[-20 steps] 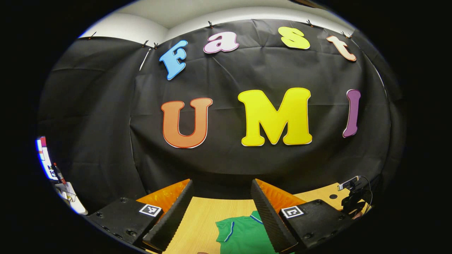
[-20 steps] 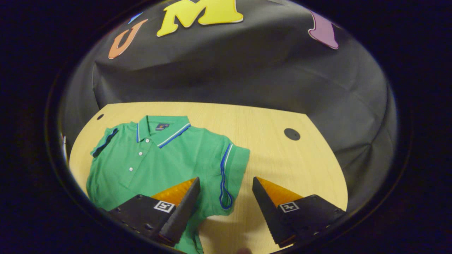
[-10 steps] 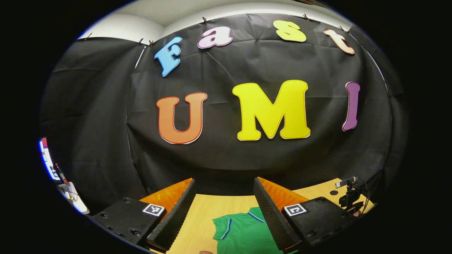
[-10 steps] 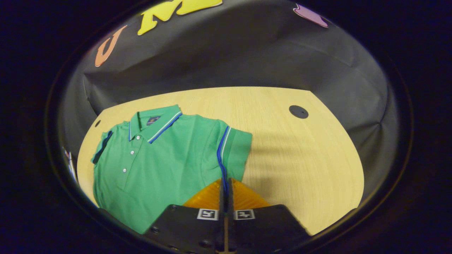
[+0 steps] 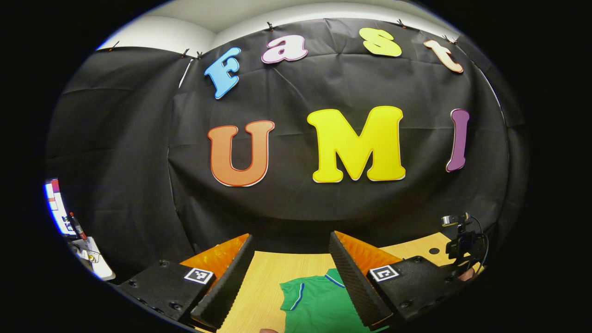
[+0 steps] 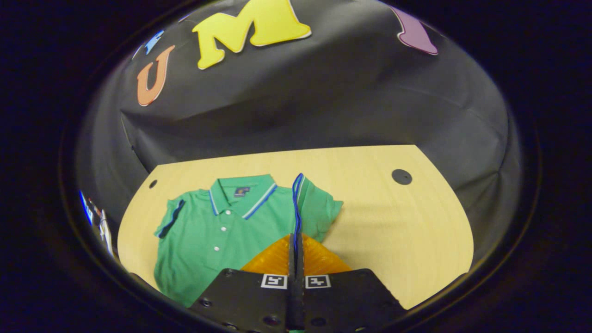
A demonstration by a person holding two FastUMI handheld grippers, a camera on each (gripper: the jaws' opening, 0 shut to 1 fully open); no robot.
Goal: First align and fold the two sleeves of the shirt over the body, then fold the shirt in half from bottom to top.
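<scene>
Sleeve lifted, hand-held gripper clamped

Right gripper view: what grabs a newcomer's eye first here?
The green polo shirt lying front-up on the pale wooden table, collar toward the booth's far wall. Next, the right gripper, shut on the blue-trimmed sleeve edge and lifting it off the table above the shirt's body. In the left gripper view, the left gripper hangs open over the shirt's other sleeve.
</scene>
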